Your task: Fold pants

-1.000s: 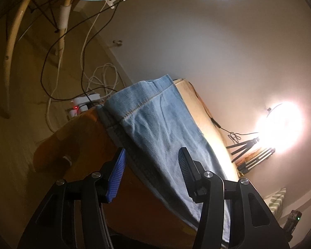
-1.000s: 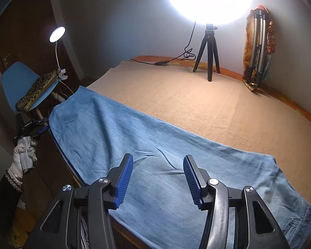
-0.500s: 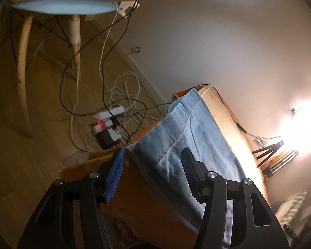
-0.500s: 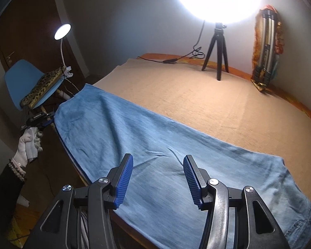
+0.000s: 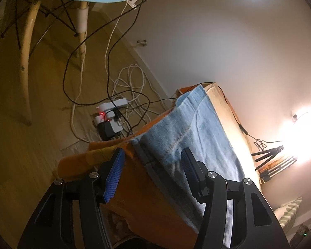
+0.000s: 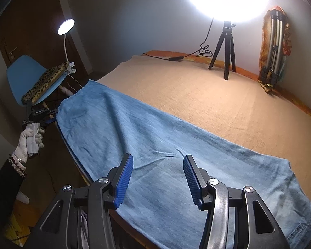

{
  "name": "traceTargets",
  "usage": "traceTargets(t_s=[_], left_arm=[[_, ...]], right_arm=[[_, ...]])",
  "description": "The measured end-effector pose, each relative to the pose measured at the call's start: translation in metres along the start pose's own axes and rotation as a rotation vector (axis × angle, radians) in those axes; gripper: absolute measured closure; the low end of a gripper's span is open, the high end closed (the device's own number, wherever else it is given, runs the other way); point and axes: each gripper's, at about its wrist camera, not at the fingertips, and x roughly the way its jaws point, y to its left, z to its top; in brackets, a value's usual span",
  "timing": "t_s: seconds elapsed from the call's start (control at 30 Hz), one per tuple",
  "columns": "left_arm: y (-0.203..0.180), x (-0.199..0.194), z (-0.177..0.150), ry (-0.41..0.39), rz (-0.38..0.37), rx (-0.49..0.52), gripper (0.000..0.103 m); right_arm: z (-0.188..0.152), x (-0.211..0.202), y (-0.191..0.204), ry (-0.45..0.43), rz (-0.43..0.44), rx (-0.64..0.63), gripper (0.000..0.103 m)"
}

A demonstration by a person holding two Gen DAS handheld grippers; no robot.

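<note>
Light blue jeans [image 6: 155, 137] lie flat along the near edge of the beige-covered table [image 6: 197, 95]. Above their middle, my right gripper [image 6: 157, 178] stands open and holds nothing. In the left wrist view the leg hem of the jeans [image 5: 192, 128] hangs at the table's end. My left gripper [image 5: 151, 170] is open with the hem's corner between its jaws, and the pads are not pressing on it. The right wrist view shows the left gripper [image 6: 51, 116] at that far-left hem, held by a gloved hand [image 6: 31, 137].
A blue chair [image 6: 24, 76] with a leopard cushion and a clip lamp [image 6: 66, 23] stand beyond the table's left end. A power strip [image 5: 109, 116] and tangled cables lie on the floor. A ring light tripod [image 6: 224, 58] and a folded tripod [image 6: 273, 47] stand at the back.
My left gripper has tilted and drawn back toward the leg hem, which now sits at its jaws. The jaws stand slightly wider. The right gripper has barely moved.
</note>
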Motion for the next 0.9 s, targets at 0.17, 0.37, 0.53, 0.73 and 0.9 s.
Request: traceTargets(t_s=[0.17,0.37,0.53,0.73,0.9], left_arm=[[-0.006,-0.001,-0.004,0.011,-0.016,0.012,0.047],[-0.009,0.001,-0.004,0.019,-0.057,0.006,0.049],[-0.018,0.006,-0.002,0.016,-0.034,0.035,0.049],[-0.020,0.010,0.004,0.009,0.015,0.058,0.049],[-0.024,0.006,0.002,-0.034,0.059,0.094,0.049]], right_arm=[[0.000,0.002,-0.002,-0.003,-0.004,0.002,0.050],[-0.001,0.002,-0.002,-0.008,0.002,0.003,0.050],[-0.003,0.003,-0.004,-0.007,-0.004,0.008,0.050],[-0.004,0.001,-0.006,-0.007,-0.001,0.018,0.050],[0.007,0.005,0.003,0.005,0.029,0.002,0.050]])
